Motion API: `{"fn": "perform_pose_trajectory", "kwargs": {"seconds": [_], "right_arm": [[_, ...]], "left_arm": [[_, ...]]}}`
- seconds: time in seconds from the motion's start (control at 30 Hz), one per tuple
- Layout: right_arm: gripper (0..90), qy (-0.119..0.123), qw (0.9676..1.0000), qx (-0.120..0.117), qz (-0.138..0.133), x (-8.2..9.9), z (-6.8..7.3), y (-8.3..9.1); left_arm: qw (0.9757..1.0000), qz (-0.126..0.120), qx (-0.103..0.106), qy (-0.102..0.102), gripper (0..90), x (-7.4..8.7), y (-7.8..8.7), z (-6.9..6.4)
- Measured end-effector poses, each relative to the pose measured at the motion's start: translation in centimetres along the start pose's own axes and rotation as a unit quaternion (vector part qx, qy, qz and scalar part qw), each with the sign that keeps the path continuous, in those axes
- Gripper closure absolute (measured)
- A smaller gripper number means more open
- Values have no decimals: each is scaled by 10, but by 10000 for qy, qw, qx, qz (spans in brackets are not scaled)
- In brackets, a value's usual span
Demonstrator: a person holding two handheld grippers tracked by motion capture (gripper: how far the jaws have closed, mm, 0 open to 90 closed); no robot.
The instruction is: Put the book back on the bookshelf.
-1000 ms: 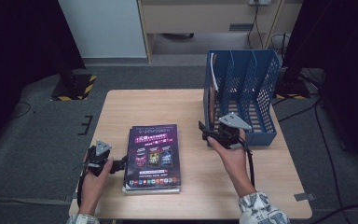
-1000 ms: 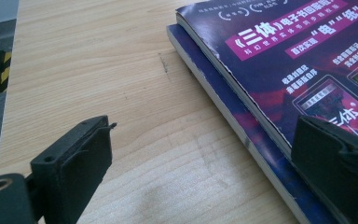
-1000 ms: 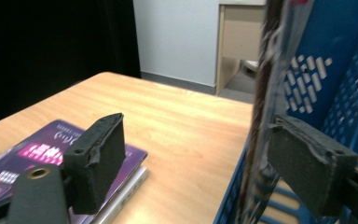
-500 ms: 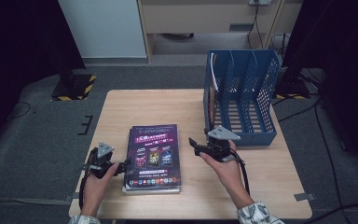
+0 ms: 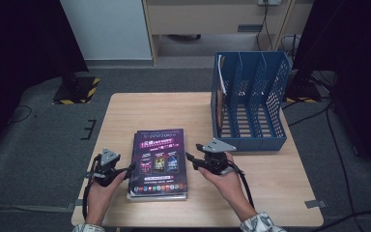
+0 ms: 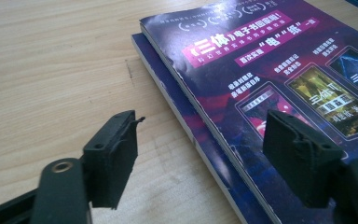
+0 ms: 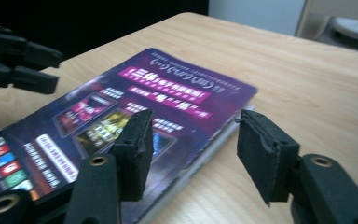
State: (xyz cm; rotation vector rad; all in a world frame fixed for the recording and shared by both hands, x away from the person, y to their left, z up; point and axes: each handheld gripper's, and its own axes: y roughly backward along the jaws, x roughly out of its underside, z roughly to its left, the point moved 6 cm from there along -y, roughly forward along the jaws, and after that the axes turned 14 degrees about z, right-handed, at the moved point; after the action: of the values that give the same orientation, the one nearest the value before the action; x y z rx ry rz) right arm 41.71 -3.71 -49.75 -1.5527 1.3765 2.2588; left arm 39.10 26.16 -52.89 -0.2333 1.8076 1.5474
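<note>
A stack of purple magazines (image 5: 158, 162) lies flat on the wooden table (image 5: 149, 108), the top magazine (image 6: 270, 70) shifted a little off the one below (image 6: 168, 93). My left gripper (image 5: 129, 169) sits at the stack's left edge. Its jaws have just been closing and still stand open (image 6: 205, 154), with the edge in the gap and untouched. At the stack's right edge is my right gripper (image 5: 189, 159). Its jaws have also just been closing and are open (image 7: 198, 149), the stack's (image 7: 121, 107) edge between them and no pad pressing on it.
A blue file rack (image 5: 251, 104) with several slots stands at the table's back right, a thin booklet (image 5: 219, 96) upright in its leftmost slot. The other gripper (image 7: 14, 60) shows across the stack in the right gripper view. Cables trail on the floor at right.
My right gripper has moved left and down from the rack's front to the stack's right edge. Both grippers' jaws are narrower than before. The left hand has hardly shifted.
</note>
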Motion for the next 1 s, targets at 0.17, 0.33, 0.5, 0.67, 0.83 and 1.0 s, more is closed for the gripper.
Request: {"fn": "perform_pose_trajectory", "kwargs": {"seconds": [0.17,0.33,0.5,0.67,0.83,1.0], "right_arm": [[535,93,9996,-234,111,5,14,-7],[521,59,9990,-365,232,10,20,-14],[434,62,9982,-446,394,14,27,-23],[346,103,9955,-638,698,21,33,-33],[324,34,9942,-710,804,27,37,-40],[276,22,9941,-684,847,27,37,-43]], "left_arm": [[10000,-1,43,-84,410,-1,0,-5],[9998,-43,193,-24,446,-1,-2,-8],[9996,46,293,3,427,0,-7,-10],[9990,53,449,11,438,0,-11,-14],[9991,132,395,2,449,0,-14,-16],[9985,234,480,-79,440,1,-20,-20]]}}
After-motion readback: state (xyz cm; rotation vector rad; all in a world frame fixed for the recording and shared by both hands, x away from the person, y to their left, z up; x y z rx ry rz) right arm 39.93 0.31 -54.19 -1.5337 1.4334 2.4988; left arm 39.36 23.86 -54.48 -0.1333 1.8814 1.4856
